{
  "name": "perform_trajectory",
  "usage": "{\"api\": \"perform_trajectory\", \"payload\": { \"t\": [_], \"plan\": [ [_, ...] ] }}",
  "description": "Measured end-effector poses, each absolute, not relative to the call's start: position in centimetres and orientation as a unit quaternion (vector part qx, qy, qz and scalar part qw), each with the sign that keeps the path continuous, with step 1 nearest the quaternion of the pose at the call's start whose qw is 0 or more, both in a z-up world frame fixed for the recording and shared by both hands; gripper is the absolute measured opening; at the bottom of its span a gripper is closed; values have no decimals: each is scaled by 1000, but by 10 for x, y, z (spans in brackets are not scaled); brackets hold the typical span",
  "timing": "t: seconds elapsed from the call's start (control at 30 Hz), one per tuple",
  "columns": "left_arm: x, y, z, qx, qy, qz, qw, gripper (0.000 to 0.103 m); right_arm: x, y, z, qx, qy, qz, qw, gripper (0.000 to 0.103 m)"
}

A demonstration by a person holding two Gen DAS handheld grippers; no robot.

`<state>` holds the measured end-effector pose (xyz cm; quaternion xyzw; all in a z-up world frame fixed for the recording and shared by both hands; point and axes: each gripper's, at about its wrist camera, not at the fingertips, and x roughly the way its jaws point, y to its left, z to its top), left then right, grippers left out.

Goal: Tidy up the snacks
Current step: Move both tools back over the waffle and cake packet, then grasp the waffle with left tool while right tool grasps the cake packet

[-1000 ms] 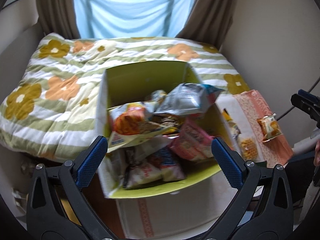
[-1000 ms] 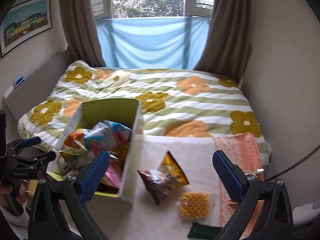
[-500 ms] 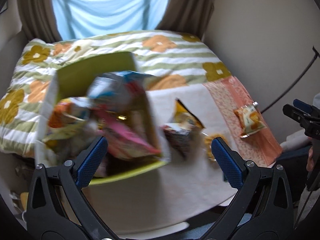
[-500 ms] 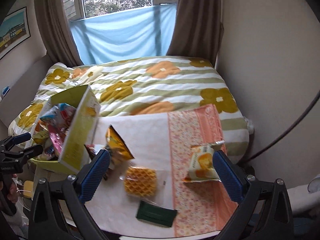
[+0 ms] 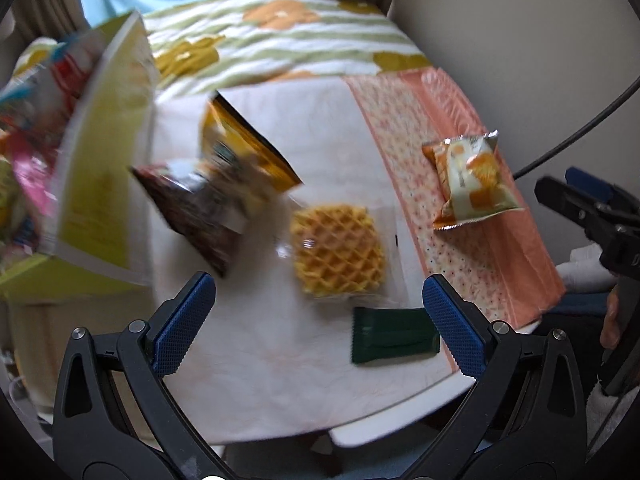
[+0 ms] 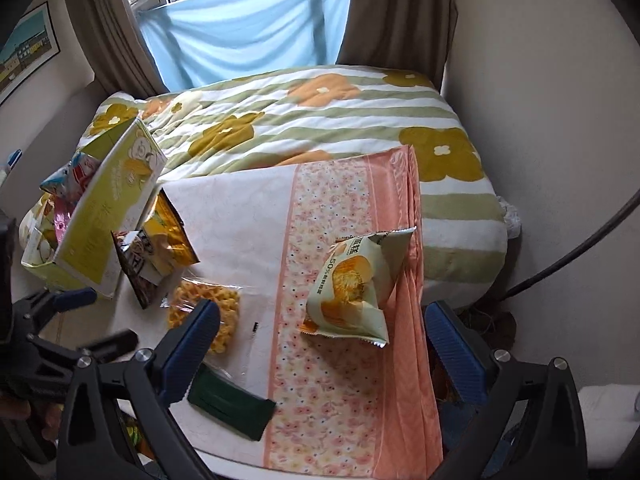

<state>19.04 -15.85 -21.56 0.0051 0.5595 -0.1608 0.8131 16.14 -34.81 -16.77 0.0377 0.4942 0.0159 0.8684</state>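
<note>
Snacks: a crinkly foil pouch (image 6: 354, 286) on the table's (image 6: 240, 216) pink edge, a lattice waffle (image 5: 338, 250) mid-table; both claws (image 5: 320, 308) (image 6: 320, 340) gape wide, empty.

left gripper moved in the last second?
Yes. The left gripper swung right: the green snack box, centred between its fingers a second ago, now sits at the left edge, with the waffle pack ahead.

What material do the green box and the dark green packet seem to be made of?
The green box: probably printed cardboard, with flat stiff walls and a pale cut edge. The dark green packet: seemingly matte plastic or foil wrap, lying flat with creases; which one, the pictures do not settle.
</note>
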Motion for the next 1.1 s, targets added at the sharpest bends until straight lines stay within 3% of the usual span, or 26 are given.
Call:
{"api": "perform_trajectory", "payload": {
  "t": [0.3,0.57,0.87,0.97,1.03,1.1],
  "plan": [
    [201,-199,-279,-2,553,-134,822,103,186,-354,-218,24,494,22,869,102],
    [200,-234,-303,107,531,-102,834,103,195,-357,-237,11,490,22,871,102],
    [213,-216,-312,58,553,-118,823,102,202,-351,-244,-13,495,22,869,102],
    [211,-215,-310,64,545,-122,827,96,204,-346,-247,-33,496,18,867,102],
    [211,-213,-308,64,542,-123,829,84,206,-343,-251,-51,500,14,865,101],
    [213,-208,-305,53,542,-127,829,80,207,-340,-255,-68,504,11,861,94]
  ]
}}
